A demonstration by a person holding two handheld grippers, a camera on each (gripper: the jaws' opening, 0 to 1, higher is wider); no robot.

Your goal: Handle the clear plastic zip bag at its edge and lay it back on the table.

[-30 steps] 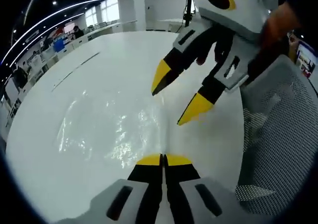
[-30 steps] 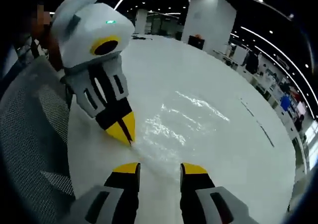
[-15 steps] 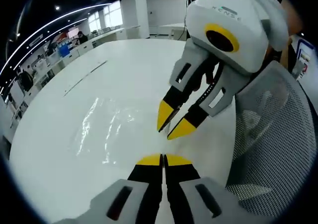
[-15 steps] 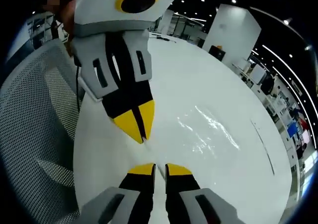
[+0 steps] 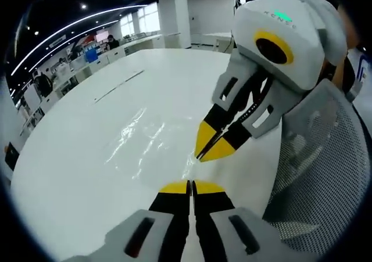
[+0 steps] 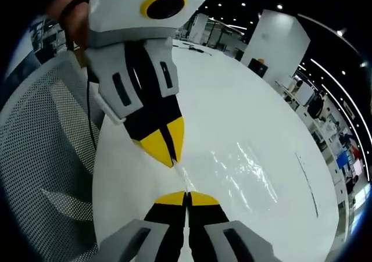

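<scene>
Both yellow-tipped grippers, left gripper (image 5: 190, 186) and right gripper (image 6: 186, 198), are pinching the near edge of the clear plastic zip bag (image 5: 148, 149) at frame centre on the white table (image 5: 75, 175); lowering evenly should be avoiding wrinkles.

The bag (image 5: 148, 149) is thin clear plastic, glossy and crinkled. The table (image 5: 75, 175) is smooth white with a soft sheen. At the right edge, the chair back (image 5: 325, 175) is grey open mesh.

both tongs, left (image 5: 190, 187) and right (image 6: 186, 198), jaws pressed together, yellow tips close, angled toward each other
</scene>
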